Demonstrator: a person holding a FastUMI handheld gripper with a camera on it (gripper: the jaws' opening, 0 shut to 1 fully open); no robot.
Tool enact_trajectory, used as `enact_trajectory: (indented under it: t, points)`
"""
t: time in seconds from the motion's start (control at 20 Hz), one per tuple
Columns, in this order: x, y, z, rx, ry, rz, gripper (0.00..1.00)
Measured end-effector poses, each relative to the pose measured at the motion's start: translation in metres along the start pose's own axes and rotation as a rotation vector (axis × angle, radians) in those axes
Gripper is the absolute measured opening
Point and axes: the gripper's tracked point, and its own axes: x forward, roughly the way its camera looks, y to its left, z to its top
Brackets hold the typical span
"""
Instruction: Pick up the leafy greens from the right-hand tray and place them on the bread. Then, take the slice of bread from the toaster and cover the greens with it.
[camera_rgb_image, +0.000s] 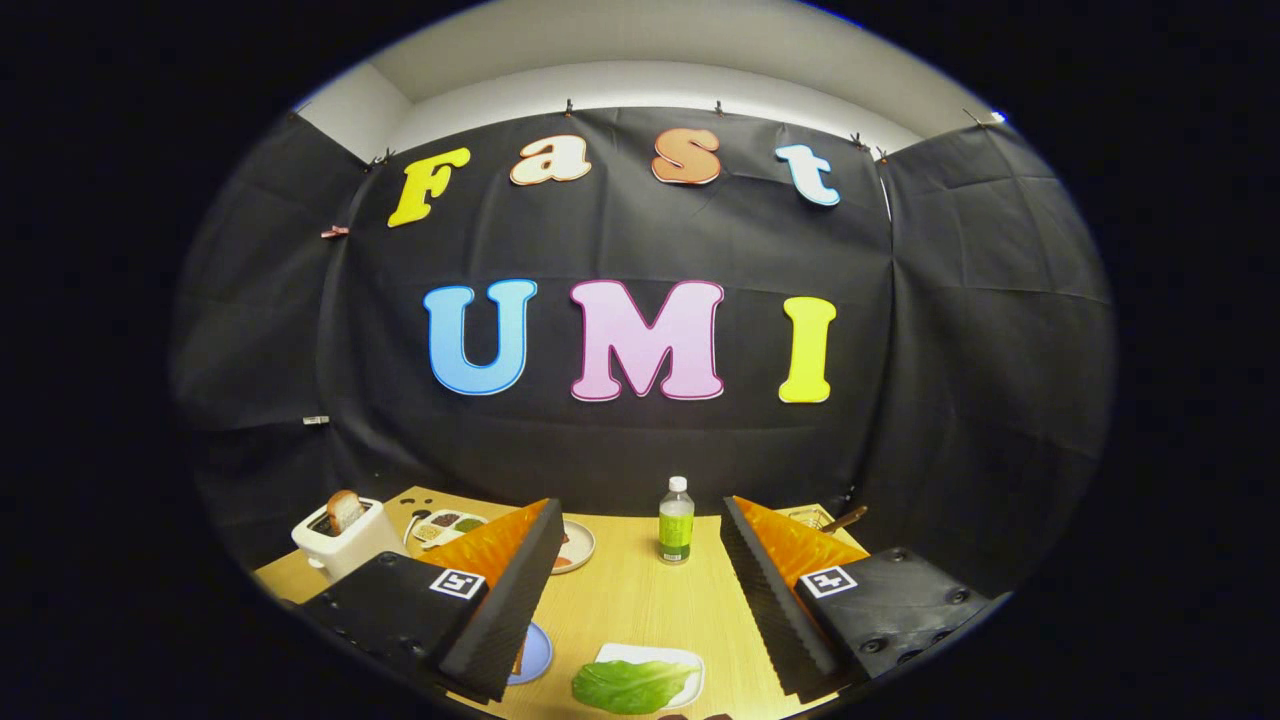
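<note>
**Lining up on the greens before the descent**

Leafy greens lay nearest the camera on a white tray at the near edge of the desk, low between the 2 fingers of the gripper. Those fingers stood spread wide and held nothing, well above the leaf. A blue plate sat just left of the tray, partly hidden behind the left finger; the bread on it could barely be made out. At the far left corner stood the white toaster with 1 slice of bread poking up. A green bottle stood at the far edge, midway.

Done well, the pick probably meant lowering straight down, keeping the leaf centred, and pinching its thicker middle rather than the thin rim, so it lifted whole without dragging the tray.
</note>
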Motion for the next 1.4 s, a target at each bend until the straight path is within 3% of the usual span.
enact_trajectory:
  t: [0.45,1.4]
  points:
    - [0.007,0.013,-0.061,-0.040,0.143,0.090,0.98]
    - [0.014,0.001,-0.299,-0.004,0.723,0.125,0.98]
